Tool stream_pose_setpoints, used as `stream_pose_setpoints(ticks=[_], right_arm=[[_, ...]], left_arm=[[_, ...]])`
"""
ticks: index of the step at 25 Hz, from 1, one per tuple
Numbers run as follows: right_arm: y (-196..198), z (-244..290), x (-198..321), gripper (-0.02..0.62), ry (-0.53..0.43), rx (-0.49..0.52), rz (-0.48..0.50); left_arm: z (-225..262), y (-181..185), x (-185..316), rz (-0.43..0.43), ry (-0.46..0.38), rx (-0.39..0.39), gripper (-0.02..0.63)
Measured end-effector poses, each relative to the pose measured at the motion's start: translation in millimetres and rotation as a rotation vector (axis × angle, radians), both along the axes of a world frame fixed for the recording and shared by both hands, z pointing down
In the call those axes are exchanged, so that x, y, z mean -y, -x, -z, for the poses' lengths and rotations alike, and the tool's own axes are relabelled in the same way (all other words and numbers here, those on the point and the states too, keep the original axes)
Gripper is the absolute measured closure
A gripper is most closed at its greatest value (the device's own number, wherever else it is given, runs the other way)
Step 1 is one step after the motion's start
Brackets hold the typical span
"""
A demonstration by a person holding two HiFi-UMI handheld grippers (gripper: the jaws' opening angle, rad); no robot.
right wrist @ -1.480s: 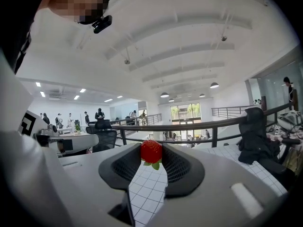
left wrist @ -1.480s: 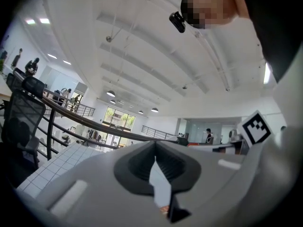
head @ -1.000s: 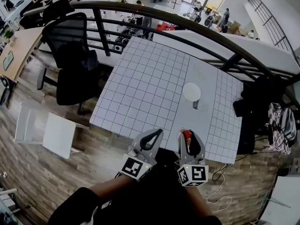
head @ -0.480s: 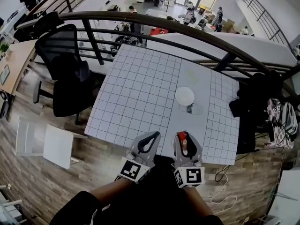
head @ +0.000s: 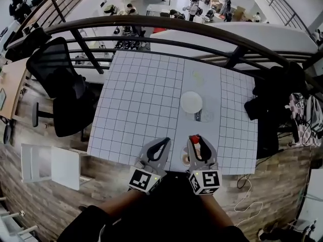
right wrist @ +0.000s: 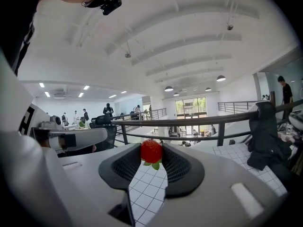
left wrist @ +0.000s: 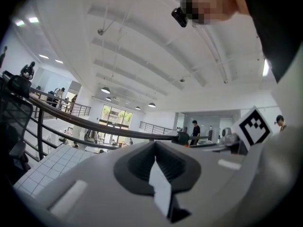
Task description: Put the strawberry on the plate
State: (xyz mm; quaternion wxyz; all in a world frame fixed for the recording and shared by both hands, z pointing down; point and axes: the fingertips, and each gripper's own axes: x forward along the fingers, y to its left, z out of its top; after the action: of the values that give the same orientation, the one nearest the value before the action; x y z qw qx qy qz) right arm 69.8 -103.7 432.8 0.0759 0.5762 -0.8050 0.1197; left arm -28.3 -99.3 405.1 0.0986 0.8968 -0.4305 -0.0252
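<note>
Your right gripper has its jaws pinching the strawberry, left gripper jaws closed empty; carry it steadily to the plate at twelve o'clock.

Both grippers at bottom centre of head view, side by side, close but apart, pointing toward top of frame.

Left gripper: jaw tips together, nothing between. Marker cube at its rear, left forearm running to lower left.

Right gripper: jaws part-way apart, pads pressing strawberry at tips. Its marker cube behind, right forearm below.
</note>
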Motion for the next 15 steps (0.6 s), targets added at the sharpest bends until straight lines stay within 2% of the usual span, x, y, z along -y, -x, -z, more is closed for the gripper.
stream_pose_setpoints(ticks=[7, 15], right_arm=[[-23, -12, 49, 0.462, 0.027, 0.044, -0.006], [-59, -35, 100, 0.462, 0.068, 0.068, -0.035]], left_arm=[[-14, -26, 44, -0.01, 0.017, 0.02, 0.597], [-36, -53, 82, 0.011, 0.115, 0.055, 0.597]])
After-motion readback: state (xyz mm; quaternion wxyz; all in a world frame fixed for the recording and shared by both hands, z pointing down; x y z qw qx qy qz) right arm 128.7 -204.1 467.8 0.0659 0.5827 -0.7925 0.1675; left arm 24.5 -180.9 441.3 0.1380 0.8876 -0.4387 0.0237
